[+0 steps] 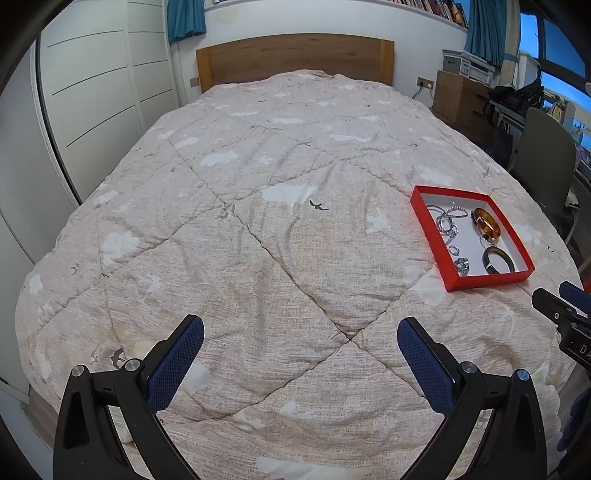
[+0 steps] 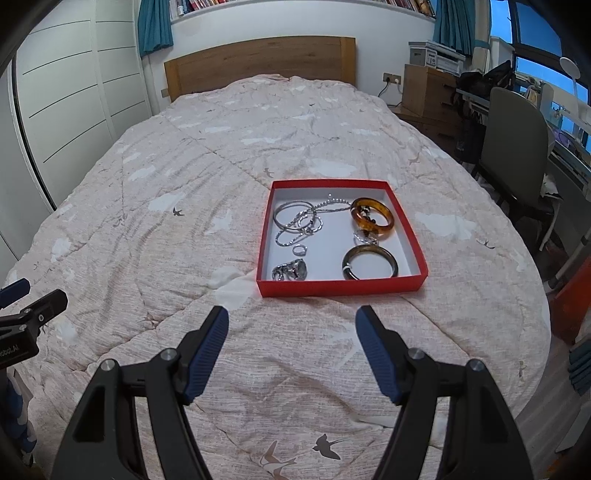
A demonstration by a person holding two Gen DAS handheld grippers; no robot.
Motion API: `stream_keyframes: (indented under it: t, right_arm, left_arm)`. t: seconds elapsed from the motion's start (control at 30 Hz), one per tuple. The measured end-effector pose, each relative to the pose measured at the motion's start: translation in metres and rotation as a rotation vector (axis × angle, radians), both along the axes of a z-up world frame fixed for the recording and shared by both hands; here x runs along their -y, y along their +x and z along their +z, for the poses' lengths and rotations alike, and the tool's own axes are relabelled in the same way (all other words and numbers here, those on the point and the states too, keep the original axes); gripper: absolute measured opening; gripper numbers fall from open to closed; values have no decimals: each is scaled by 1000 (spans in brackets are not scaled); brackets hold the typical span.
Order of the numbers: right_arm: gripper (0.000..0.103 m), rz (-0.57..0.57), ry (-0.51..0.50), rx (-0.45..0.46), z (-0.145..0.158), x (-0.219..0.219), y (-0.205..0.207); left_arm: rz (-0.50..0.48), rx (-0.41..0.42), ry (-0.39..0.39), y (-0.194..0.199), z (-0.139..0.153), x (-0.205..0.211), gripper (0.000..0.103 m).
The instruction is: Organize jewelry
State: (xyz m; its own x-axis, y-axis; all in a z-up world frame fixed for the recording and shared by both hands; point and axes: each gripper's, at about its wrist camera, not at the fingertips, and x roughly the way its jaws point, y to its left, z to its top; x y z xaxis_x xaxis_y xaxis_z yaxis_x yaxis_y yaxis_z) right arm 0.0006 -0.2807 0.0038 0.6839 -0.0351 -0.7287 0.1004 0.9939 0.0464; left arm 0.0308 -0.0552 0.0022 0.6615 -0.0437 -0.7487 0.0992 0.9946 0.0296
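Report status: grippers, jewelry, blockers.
Left gripper and right gripper open, empty, above quilt. Jewelry all inside red tray: amber bangle, dark bangle, silver pieces. Nothing in the way.

Bed (image 1: 258, 221) covered by a pinkish quilt with bird print, backed by a wooden headboard (image 1: 295, 55). White wardrobe (image 1: 92, 92) seen left; teal curtains (image 2: 155, 26), wooden dresser (image 2: 428, 88), grey chair (image 2: 517, 147), window (image 2: 535, 44) right.
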Motion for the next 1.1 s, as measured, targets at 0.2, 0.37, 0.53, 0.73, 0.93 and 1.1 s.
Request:
stream_keyframes:
  t: [0.2,0.37,0.53,0.73,0.93,1.1]
  right_arm:
    - [70,0,-15,-25,-7,-2,6]
    - [70,-3,-22,-39,-11,-2,10]
    - [70,-3,-28,-44,-13,-3,11]
    - [70,-4,-40,-57,-17,-4,13]
    - [70,-8,-52,-61,-16,-5,13]
    - [70,-8,-58,-59,-15,-6,12]
  left_arm:
    - [-10,-28,-10,7,-10,-1,103]
    - [-14,-40,-18,10,-16,-2,103]
    - [-15,-50,-18,14,-21,-3,103]
    - [-24,-50,-27,14,-23,-5,103]
    - [-24,-47,-29,15,-24,-6,103]
    - [-24,-43,-32,13,-23,-8,103]
